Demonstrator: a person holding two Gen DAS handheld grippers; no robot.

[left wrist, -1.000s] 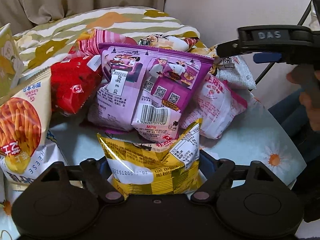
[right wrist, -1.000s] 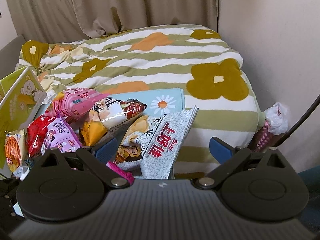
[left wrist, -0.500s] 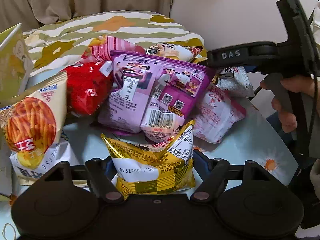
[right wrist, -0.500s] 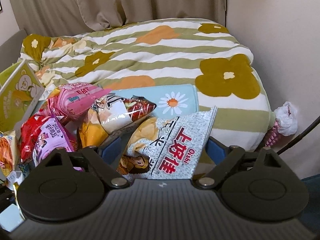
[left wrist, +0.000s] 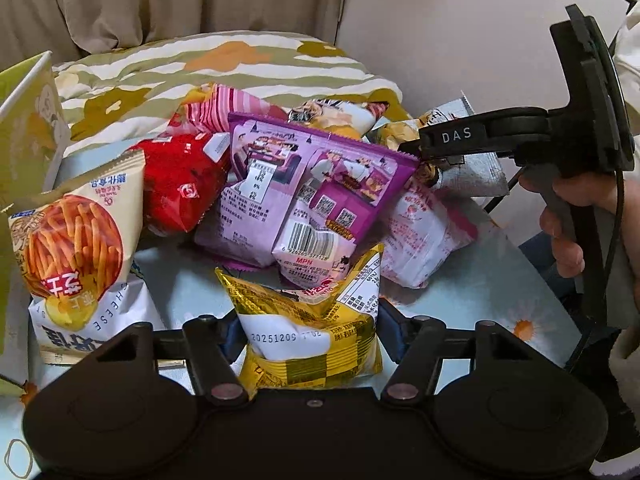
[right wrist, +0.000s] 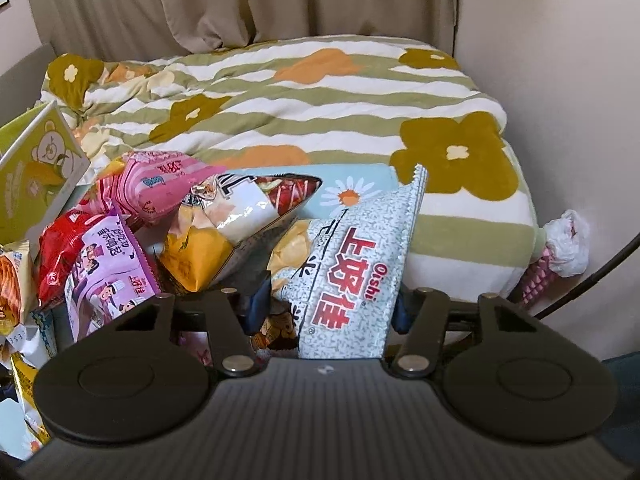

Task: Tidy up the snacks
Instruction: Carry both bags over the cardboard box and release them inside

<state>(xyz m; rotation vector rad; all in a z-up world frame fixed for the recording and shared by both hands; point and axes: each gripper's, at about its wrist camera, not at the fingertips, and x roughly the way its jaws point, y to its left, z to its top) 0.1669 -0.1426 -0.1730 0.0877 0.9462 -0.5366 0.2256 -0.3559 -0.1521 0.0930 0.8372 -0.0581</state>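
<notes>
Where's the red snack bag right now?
In the left wrist view the red snack bag lies left of centre in the pile, between the fries bag and the purple bag, with the pink striped bag just behind it.

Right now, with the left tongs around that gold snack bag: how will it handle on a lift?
The gold snack bag looks puffed and creased between the left tongs, whose jaws have just been closing, so probably light and air-cushioned. The glossy foil may slip. Its crumpled top suggests it will flex, not stay rigid. Contents are likely brittle, so squeeze gently.
</notes>
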